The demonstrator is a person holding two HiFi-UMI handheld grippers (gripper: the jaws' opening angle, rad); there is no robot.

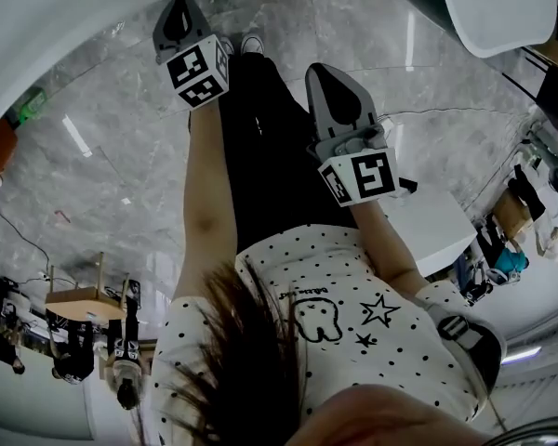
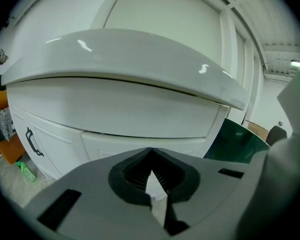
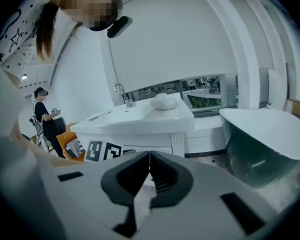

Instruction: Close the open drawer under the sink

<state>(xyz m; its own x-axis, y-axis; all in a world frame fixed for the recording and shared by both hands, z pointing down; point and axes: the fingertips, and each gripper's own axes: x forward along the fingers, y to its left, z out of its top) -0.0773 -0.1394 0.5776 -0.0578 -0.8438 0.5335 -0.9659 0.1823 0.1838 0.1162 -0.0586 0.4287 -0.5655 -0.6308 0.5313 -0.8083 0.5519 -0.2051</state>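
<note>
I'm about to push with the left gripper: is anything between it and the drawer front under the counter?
Nothing visible. The left gripper, jaws shut and empty, faces the drawer front across open air. The bathtub stands off to the right, and a green bottle lies on the floor at the left.
</note>
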